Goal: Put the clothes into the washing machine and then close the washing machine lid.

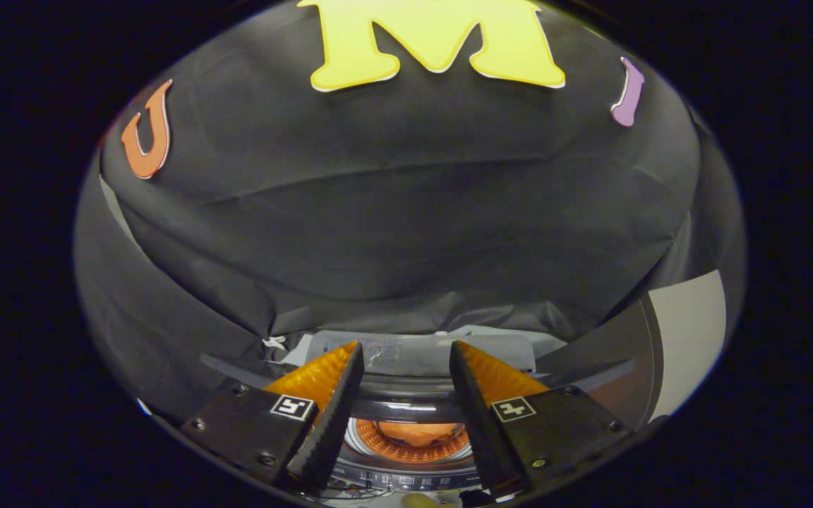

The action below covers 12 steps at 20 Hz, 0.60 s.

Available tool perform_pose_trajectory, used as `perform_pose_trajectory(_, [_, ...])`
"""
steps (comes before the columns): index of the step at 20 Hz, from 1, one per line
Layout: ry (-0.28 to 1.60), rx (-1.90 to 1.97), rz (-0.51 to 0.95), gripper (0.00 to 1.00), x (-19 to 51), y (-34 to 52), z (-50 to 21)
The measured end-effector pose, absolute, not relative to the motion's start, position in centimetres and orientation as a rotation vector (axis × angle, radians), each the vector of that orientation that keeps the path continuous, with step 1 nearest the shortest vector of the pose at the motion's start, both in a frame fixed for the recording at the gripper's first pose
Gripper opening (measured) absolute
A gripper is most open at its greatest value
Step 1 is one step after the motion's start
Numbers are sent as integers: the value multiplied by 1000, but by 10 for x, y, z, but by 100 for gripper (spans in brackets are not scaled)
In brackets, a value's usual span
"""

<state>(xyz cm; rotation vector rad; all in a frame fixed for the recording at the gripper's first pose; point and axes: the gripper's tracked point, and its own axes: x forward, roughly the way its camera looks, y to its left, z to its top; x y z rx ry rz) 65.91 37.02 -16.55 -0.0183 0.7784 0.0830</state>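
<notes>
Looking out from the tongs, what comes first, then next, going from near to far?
Open tongs → washing machine control strip → drum opening with orange clothes inside → raised lid → black cloth wall.

washing machine (406, 406) cropped, control panel (406, 482) (blurred)

gripper cam, close above washing machine (406, 406), facing wall

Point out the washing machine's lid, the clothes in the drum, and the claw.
washing machine lid (420, 353): gripper view, on its raised grey panel beyond the fingers.
clothes (417, 432): gripper view, on the orange heap in the drum.
claw (406, 347): gripper view, midway between the open fingertips.
</notes>
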Motion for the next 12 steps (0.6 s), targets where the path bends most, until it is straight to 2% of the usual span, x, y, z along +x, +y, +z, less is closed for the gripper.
perform_pose_trajectory(12, [767,-19,122,78,611,365,-178])
